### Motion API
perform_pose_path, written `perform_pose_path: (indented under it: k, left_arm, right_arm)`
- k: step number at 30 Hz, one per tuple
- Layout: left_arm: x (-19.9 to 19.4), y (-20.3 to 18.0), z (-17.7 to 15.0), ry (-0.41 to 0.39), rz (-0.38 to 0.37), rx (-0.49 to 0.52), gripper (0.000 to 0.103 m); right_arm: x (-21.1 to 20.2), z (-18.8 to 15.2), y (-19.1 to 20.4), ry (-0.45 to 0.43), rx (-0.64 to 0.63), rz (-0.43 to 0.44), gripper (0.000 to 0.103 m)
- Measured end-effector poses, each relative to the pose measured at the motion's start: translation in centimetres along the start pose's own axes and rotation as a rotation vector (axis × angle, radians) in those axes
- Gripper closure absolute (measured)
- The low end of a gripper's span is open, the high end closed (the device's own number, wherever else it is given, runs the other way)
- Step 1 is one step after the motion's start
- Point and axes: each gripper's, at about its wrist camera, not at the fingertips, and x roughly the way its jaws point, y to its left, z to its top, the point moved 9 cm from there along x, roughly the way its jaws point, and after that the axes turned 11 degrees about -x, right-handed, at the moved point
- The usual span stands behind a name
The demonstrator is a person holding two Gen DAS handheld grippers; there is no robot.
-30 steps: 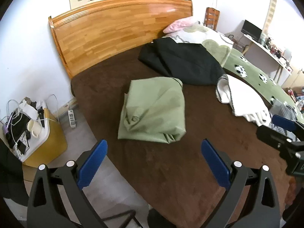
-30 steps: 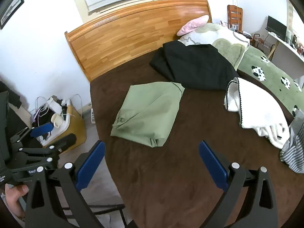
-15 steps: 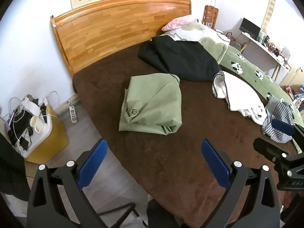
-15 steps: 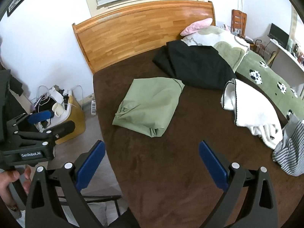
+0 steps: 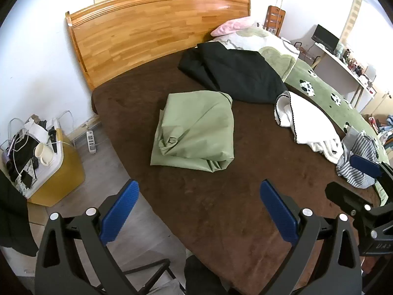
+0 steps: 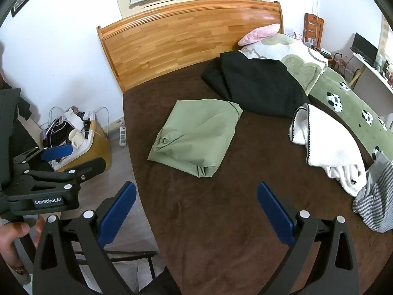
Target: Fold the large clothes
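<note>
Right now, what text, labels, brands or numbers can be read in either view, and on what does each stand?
"GenRobot.AI": white label on the black body of the left gripper, right wrist view.
"UA2", cut off: white print on the right gripper body, left wrist view; the rest is unreadable.
No other readable text.

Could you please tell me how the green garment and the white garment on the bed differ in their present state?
The green garment is folded into a compact bundle; the white garment lies loose and rumpled. The green one is plain; the white one has a dark trimmed edge. The green one lies alone; the white one meets the striped garment. Both rest on the brown blanket.
</note>
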Motion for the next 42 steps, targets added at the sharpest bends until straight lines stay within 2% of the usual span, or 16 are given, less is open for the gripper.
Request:
perform_pose_path:
  k: [33,38,42]
  left_arm:
    - [0.5,-0.9,0.4,-0.004,0.019,0.036,0.007]
    - [0.6,-0.9,0.5,-0.018,0.056,0.069,0.007]
    - [0.6,-1.2,0.5,-0.021,0.044,0.081,0.007]
  right_arm:
    - [0.9,-0.4,-0.6,0.020,0.027,0.005,0.006]
    - [1.2,-1.1,-0.7,0.034,0.027,0.007,0.006]
    - [1.2,-1.3,-0.5,0.042,0.024,0.009,0.006]
